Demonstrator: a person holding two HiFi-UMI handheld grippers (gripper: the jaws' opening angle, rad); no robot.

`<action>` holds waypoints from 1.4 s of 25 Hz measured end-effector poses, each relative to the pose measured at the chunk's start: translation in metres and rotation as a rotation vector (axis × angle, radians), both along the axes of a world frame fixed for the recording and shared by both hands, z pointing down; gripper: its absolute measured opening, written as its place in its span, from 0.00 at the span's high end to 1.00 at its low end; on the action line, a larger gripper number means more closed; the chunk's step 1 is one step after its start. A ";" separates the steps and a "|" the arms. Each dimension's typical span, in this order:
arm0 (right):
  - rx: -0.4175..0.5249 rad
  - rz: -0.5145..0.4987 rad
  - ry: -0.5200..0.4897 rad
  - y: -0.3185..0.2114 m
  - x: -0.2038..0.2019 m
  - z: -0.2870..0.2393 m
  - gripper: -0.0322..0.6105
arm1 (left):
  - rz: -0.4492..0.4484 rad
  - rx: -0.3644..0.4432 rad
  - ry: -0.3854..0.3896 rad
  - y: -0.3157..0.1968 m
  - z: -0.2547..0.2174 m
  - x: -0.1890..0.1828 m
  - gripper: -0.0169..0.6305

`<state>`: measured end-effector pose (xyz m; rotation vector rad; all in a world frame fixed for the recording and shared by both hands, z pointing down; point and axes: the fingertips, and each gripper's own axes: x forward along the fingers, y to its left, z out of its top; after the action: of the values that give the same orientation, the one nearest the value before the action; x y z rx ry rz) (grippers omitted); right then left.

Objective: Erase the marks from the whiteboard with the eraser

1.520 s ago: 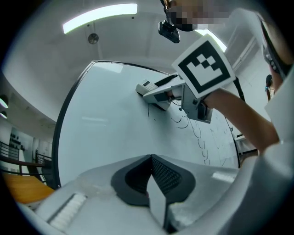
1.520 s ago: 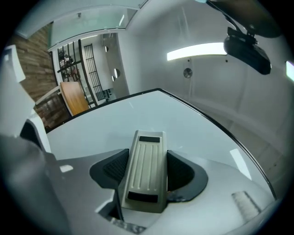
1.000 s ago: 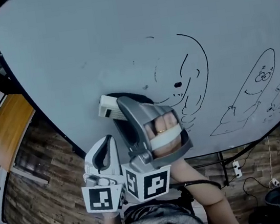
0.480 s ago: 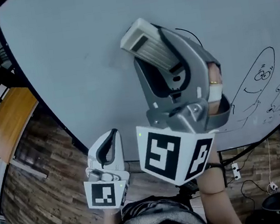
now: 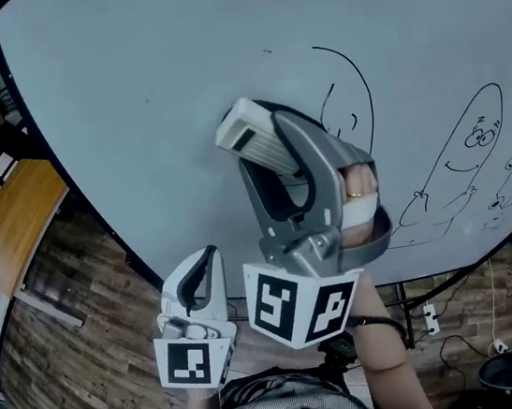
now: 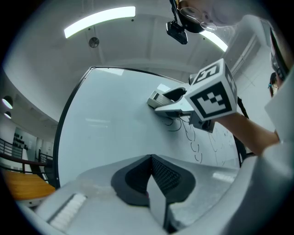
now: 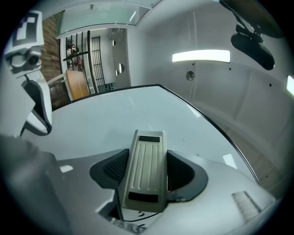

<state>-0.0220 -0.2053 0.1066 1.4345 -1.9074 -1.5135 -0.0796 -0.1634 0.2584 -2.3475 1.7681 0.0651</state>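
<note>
The right tongs (image 7: pixel 146 176) are clenched on the eraser (image 7: pixel 147 160), one jaw on each long side; the ribbed back of the eraser faces the right gripper view, with its length running along the jaws. In the head view, the eraser sits at the middle of the whiteboard (image 5: pixel 127 94), just left of the nearest marks (image 5: pixel 346 92), a looping black outline. Whether the eraser's face presses on the board surface cannot be confirmed. Further line drawings (image 5: pixel 467 160) occupy the right part of the board, well apart from the eraser. The right hand (image 5: pixel 359 196) shows inside the handle of the right tongs, above the marker cube (image 5: pixel 304 307). The left tongs (image 6: pixel 150 180) have their jaws together with nothing between them; in the head view they are held low, below the board's lower edge and over the wood-pattern floor (image 5: pixel 62 368). The left part of the board is bare of marks.
</note>
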 end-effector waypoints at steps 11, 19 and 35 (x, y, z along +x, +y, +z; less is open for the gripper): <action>-0.025 0.009 -0.082 0.000 0.030 0.081 0.54 | 0.053 -0.099 0.016 0.015 0.079 0.025 0.97; -0.047 0.066 -0.260 -0.006 0.082 0.010 0.54 | 0.082 -0.109 0.005 0.015 0.084 0.039 0.97; -0.016 0.019 -0.266 -0.002 0.057 -0.099 0.54 | 0.179 -0.062 0.018 -0.002 0.030 0.051 0.97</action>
<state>0.0353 -0.2073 0.0074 1.7145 -2.0408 -1.3514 -0.0290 -0.1654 0.2882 -2.5513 1.5850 0.0590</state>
